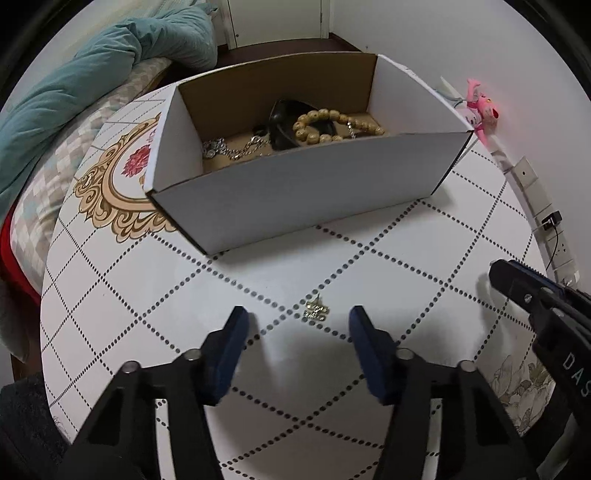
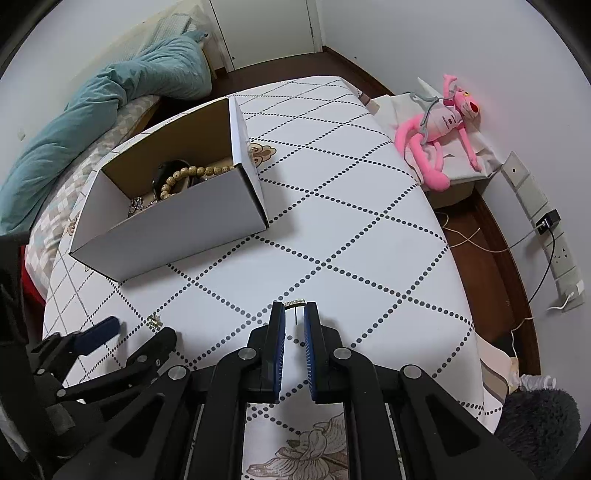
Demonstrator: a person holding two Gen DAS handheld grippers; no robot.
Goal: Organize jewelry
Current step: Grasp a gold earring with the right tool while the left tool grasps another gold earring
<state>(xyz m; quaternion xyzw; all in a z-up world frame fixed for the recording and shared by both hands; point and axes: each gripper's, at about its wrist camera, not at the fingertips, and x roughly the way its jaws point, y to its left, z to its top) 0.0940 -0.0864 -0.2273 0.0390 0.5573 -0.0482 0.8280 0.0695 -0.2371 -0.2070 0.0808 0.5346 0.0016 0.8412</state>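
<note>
Gold earring (image 1: 316, 310) (on table (image 1: 388, 258)) between parted left gripper (image 1: 299, 317) fingers (image 1: 231, 343)

A white tabletop (image 2: 369, 229) with a dotted diamond grid and printed floral and gold ornaments fills the foreground, and to its left lies a bed with a checked cover (image 2: 55, 206) and a rumpled teal duvet (image 2: 110, 96). Pale walls meet a dark wooden floor (image 2: 476, 236), with a white door (image 2: 266, 29) at the far end; along the right wall sit a pink plush toy (image 2: 436, 140), a power strip (image 2: 561, 254) and trailing cables
</note>
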